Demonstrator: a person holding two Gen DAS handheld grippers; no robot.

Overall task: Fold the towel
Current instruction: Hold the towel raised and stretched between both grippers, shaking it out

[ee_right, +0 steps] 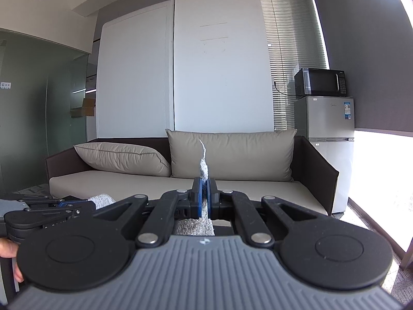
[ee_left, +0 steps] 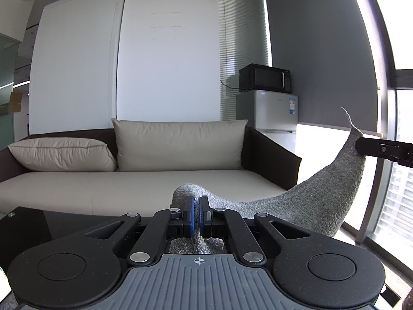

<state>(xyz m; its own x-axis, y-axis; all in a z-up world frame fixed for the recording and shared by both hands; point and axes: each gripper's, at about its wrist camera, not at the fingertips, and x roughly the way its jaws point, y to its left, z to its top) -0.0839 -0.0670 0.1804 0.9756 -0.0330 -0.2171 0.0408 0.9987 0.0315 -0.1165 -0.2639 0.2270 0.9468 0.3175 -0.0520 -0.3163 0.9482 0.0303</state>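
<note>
In front of me stood the sofa (ee_left: 144, 180), wide and low, with a dark frame and a beige seat, and on it two beige cushions, one lying flat at the left (ee_left: 62, 153) and one upright in the middle (ee_left: 178, 144). Behind it was a white wall panel (ee_left: 167, 51), and to the right a small grey fridge (ee_left: 268, 113) with a black microwave (ee_left: 264, 77) on top, next to window blinds (ee_left: 242, 38). Below my left tongs I saw a corner of a dark glossy table (ee_left: 28, 224). The grey towel (ee_left: 317, 204) was in the air between my two tongs, above the table, and it hung in a curve from one grip to the other. My left gripper (ee_left: 198, 213) was closed on one part of the towel, the blue pads (ee_left: 190, 215) pressing the cloth, which made a bump just above them. My right gripper (ee_right: 204, 197) was closed on another edge of the towel, and a thin pointed corner stood up above its pads (ee_right: 198, 196). In the right wrist view, my left gripper was just beside, at the lower left, and some fingers (ee_right: 10, 253) of my hand were visible at the picture edge.
</note>
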